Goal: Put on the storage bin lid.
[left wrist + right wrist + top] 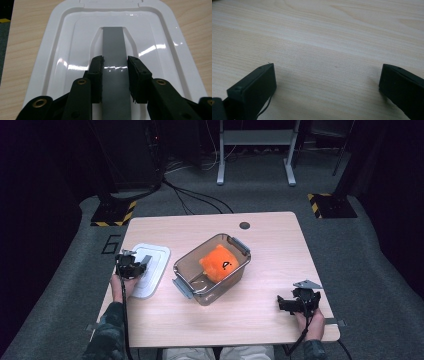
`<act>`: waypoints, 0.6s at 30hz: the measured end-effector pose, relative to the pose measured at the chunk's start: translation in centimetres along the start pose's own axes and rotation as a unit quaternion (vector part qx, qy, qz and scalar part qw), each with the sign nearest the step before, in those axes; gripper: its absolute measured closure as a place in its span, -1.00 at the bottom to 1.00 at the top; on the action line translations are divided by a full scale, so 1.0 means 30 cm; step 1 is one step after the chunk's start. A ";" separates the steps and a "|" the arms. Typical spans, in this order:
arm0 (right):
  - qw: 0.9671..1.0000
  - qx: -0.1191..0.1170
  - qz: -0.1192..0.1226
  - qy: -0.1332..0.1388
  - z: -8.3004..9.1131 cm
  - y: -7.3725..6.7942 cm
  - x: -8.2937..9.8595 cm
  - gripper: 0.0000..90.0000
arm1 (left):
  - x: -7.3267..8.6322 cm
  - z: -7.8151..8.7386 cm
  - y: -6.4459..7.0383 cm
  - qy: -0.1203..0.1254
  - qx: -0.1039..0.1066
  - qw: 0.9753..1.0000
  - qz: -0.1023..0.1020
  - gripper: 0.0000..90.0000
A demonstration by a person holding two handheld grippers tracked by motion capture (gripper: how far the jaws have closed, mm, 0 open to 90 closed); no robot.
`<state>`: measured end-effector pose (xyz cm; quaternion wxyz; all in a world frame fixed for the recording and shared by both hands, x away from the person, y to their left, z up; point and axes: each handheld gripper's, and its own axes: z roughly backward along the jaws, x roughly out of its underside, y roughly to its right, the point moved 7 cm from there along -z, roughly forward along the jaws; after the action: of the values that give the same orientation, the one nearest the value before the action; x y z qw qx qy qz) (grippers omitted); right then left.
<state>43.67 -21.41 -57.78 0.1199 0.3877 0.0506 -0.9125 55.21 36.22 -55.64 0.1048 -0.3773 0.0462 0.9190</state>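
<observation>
A white lid lies flat on the table's left side, with a grey handle strip down its middle. My left gripper sits over the lid's near end, and in the left gripper view its jaws press against the two edges of that strip. Mid-table stands a clear brownish bin with grey latches, open on top. An orange plush toy lies inside it. My right gripper rests low at the table's front right, pointing left. Its jaws stand wide apart over bare wood.
The wooden table has a round grommet hole near its far edge. Bare wood lies between the bin and the right gripper. On the floor behind are two bases with yellow-black stripes and cables.
</observation>
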 end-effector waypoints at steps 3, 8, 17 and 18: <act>1.000 0.000 0.000 0.000 0.000 0.000 0.000 -1.00 | -0.003 0.006 -0.001 0.003 -0.005 1.000 0.000 0.48; 1.000 0.000 0.000 0.000 0.000 0.000 0.000 -1.00 | -0.015 0.041 0.004 0.007 0.001 1.000 0.000 0.48; 1.000 0.000 0.000 0.000 0.000 0.000 0.000 -1.00 | -0.052 0.106 0.012 0.022 0.013 1.000 -0.005 0.48; 1.000 0.000 0.000 0.000 0.000 0.000 0.000 -1.00 | -0.055 0.113 0.014 0.022 0.013 1.000 -0.004 0.48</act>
<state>43.68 -21.41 -57.78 0.1198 0.3878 0.0507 -0.9125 53.96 36.10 -52.07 0.1126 -0.3964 0.0592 0.9092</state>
